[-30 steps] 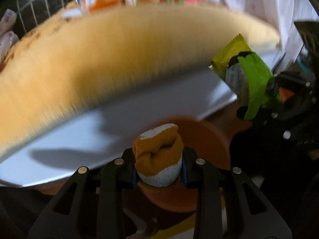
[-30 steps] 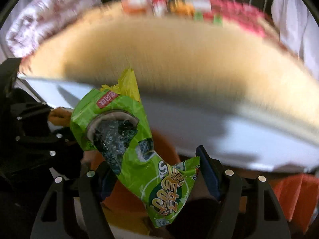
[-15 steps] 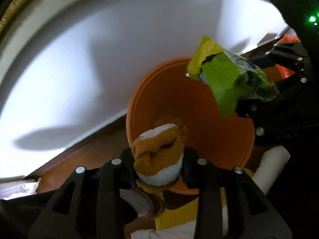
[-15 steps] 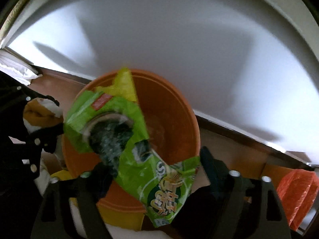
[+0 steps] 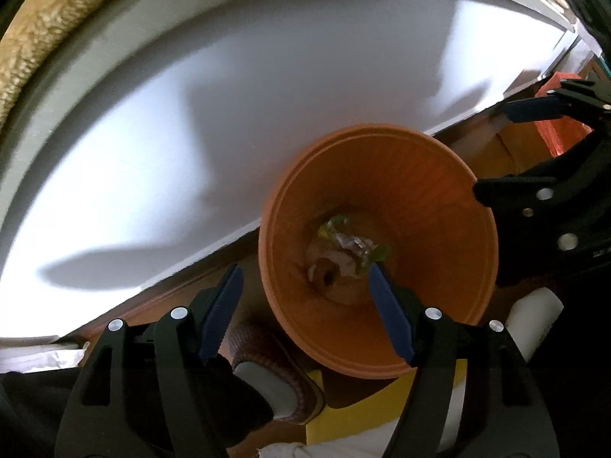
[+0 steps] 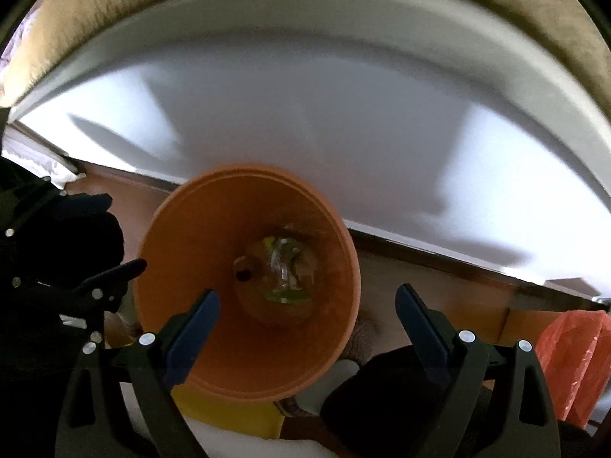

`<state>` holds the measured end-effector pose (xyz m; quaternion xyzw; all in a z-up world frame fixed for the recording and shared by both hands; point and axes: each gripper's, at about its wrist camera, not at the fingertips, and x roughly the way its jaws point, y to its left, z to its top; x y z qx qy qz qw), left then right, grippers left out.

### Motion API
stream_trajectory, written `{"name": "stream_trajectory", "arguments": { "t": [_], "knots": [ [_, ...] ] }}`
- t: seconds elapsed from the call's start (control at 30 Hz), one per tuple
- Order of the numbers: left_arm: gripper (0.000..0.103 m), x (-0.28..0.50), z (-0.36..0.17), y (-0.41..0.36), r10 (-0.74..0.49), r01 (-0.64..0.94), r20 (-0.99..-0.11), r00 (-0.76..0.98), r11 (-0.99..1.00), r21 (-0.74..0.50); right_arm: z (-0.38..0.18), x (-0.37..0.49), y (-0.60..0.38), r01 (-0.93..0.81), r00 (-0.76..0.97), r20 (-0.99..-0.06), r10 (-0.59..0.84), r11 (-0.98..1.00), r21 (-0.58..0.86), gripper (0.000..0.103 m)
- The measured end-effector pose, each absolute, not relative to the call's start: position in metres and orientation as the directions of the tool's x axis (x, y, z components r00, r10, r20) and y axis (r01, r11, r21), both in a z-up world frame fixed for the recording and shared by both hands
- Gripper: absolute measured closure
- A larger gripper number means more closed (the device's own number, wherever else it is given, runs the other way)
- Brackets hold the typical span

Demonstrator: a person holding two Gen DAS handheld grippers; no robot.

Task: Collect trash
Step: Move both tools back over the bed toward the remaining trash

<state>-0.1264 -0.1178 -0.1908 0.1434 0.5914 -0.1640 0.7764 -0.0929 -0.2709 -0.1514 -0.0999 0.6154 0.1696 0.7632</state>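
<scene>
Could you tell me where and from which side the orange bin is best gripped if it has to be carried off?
Grip the orange bin by its thin rim, probably coming from above with one pad inside and one outside. It stands upright with its mouth open upward, and its flared wall looks too wide for a claw to span.

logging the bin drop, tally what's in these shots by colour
orange: 2, bin and plastic bag
green: 1, wrapper in the bin
brown: 1, sock in the bin
black, blue fingers: 2, left gripper, right gripper, both empty
total: 6
</scene>
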Motion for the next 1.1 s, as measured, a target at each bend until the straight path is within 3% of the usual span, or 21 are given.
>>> {"name": "stream_trajectory", "arguments": {
  "t": [0.3, 0.53, 0.83, 0.97, 1.1],
  "knots": [
    [0.036, -0.136, -0.138, -0.102, -0.111, 0.407, -0.928, 0.356, 0.912, 0.046, -0.092, -0.112, -0.293, -0.369, 0.3, -0.931, 0.209, 0.925, 0.089, 0.011],
    [0.026, -0.129, -0.07, -0.085, -0.166, 0.361, -0.848, 0.504, 0.932, 0.032, -0.023, -0.107, -0.304, -0.384, 0.442, -0.858, 0.262, 0.92, 0.082, 0.009],
    [0.022, -0.085, -0.007, -0.061, -0.134, 0.255, -0.729, 0.671, 0.965, 0.058, 0.039, -0.026, -0.306, -0.365, 0.679, -0.696, 0.234, 0.93, -0.044, 0.006],
    [0.022, -0.065, -0.002, -0.056, -0.126, 0.218, -0.706, 0.696, 0.975, 0.04, 0.032, 0.029, -0.297, -0.334, 0.691, -0.698, 0.189, 0.94, -0.076, 0.006],
    [0.022, -0.048, 0.003, -0.05, -0.16, 0.209, -0.708, 0.688, 0.978, -0.017, 0.032, 0.053, -0.291, -0.333, 0.67, -0.704, 0.233, 0.943, -0.005, 0.006]
  ]
}}
